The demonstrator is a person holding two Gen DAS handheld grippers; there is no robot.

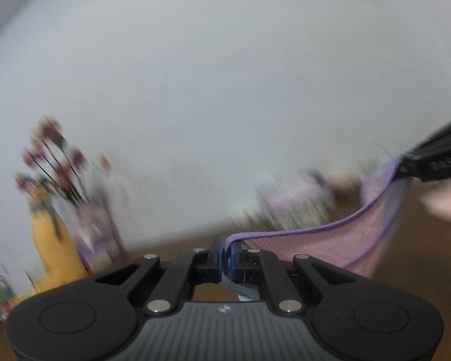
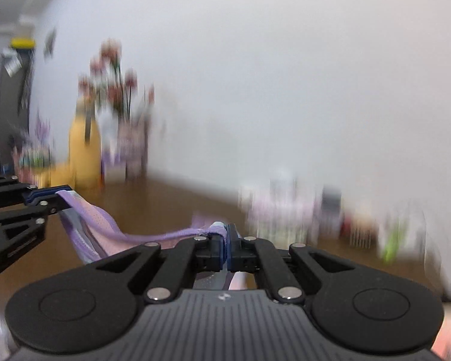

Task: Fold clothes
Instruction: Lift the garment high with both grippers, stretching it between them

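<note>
Both tongs are clamped on the same garment. Left gripper (image 1: 225,260) has its jaws closed on the purple hem, with fabric pinched between the blue pads; right gripper (image 2: 225,248) is likewise closed on a bunched section of that hem. In the left wrist view the right gripper (image 1: 430,162) enters from the far right, holding the other end; in the right wrist view the left gripper (image 2: 49,198) sits at the left edge with cloth emerging from its tips.

Garment (image 1: 330,243), a pink perforated fabric with purple edging, hangs between the two tongs. Its hem runs in a slack curve from one clamp to the other, and the body drops below that line, above the brown table (image 2: 165,204). Whether its lower edge touches the table cannot be told.

Holding the hem at two separated points most likely serves to spread the piece and let gravity straighten it before it is laid flat for folding. Heavy motion blur suggests the garment is being moved.

Background items stand along the far wall: a yellow bottle (image 2: 84,147) and flowers (image 2: 111,72), well apart from the cloth.
</note>
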